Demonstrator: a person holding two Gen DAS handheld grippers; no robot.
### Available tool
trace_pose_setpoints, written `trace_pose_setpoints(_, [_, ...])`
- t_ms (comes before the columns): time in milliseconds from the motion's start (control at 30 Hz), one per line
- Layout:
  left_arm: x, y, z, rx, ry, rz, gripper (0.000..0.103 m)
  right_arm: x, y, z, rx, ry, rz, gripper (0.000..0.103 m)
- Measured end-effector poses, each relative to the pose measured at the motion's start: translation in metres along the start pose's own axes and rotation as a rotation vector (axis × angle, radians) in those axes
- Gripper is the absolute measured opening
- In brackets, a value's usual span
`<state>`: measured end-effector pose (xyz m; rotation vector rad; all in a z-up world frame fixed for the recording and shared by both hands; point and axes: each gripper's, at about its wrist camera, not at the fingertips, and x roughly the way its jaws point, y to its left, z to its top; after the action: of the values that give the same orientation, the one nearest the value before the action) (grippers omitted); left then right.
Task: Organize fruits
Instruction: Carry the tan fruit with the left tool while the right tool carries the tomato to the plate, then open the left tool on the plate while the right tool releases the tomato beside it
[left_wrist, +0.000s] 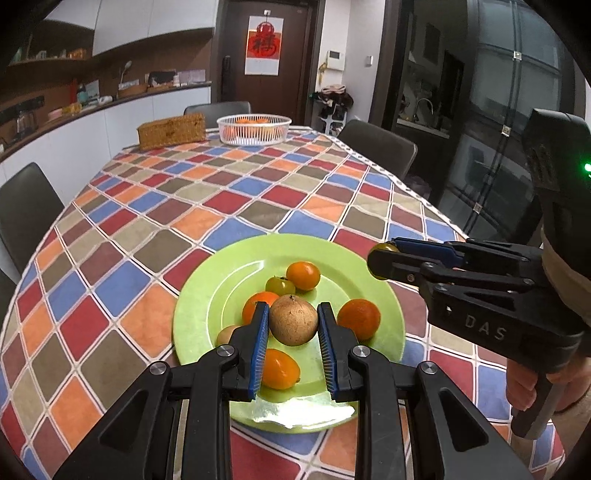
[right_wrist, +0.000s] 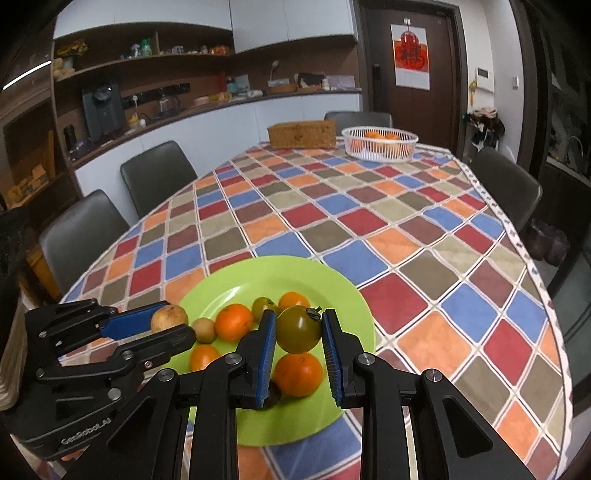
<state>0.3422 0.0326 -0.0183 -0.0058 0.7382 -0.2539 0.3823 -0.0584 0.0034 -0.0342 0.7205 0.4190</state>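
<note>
Spreading away beyond both sets of fingers, the table (right_wrist: 424, 258) carries everything under a checked cloth. At its far end, well apart from the fingers, a white basket (right_wrist: 379, 144) already holds a few orange fruits, with a brown woven box (right_wrist: 302, 134) just beside it; judging by that, the basket is where the fruit goes, though I cannot be sure.

Directly below and ahead of the fingers lies a green plate (left_wrist: 229, 280), with most of the fruit on it. So the sorting looks begun but far from finished.

The left gripper (left_wrist: 293, 325) pinches a round brown fruit (left_wrist: 293, 320) between its blue pads, one pad pressed to each side. From the right wrist view that fruit appears lifted clear of the plate. The right gripper (right_wrist: 299, 328) pinches a green tomato (right_wrist: 298, 328) the same way, held above an orange (right_wrist: 297, 373) that sits on the plate just under its fingers.

Left on the plate are:
- an orange (left_wrist: 359, 318) just right of the left fingers;
- another orange (left_wrist: 258, 308) partly hidden behind the left pad;
- an orange fruit (left_wrist: 280, 368) between and under the left fingers;
- an orange (left_wrist: 303, 275) and a small green tomato (left_wrist: 280, 286) beyond them;
- a small brown fruit (left_wrist: 227, 334) at the left edge.

Both held fruits are not yet delivered anywhere.
</note>
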Motion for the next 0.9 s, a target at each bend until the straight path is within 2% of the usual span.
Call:
trace_pose_setpoints(267, [0.020, 0.003, -0.004, -0.008, 0.047, -0.017, 0.026, 0.030, -0.004, 0.003, 0.003, 0.050, 0.003, 0.026])
trace_pose_setpoints(467, [0.017, 0.005, -0.006, -0.015, 0.043, 0.001, 0.030, 0.036, -0.004, 0.001, 0.015, 0.064, 0.003, 0.029])
trace_pose_setpoints(533, [0.012, 0.006, -0.007, -0.017, 0.038, 0.013, 0.035, 0.033, -0.005, -0.001, 0.024, 0.061, -0.002, 0.034])
trace_pose_setpoints(733, [-0.012, 0.003, -0.011, -0.036, 0.004, 0.059, 0.039, 0.005, -0.004, -0.009, 0.028, 0.026, -0.034, 0.034])
trace_pose_setpoints(900, [-0.044, -0.006, -0.011, -0.034, -0.051, 0.114, 0.048, -0.033, 0.001, -0.016, 0.029, -0.024, -0.072, 0.043])
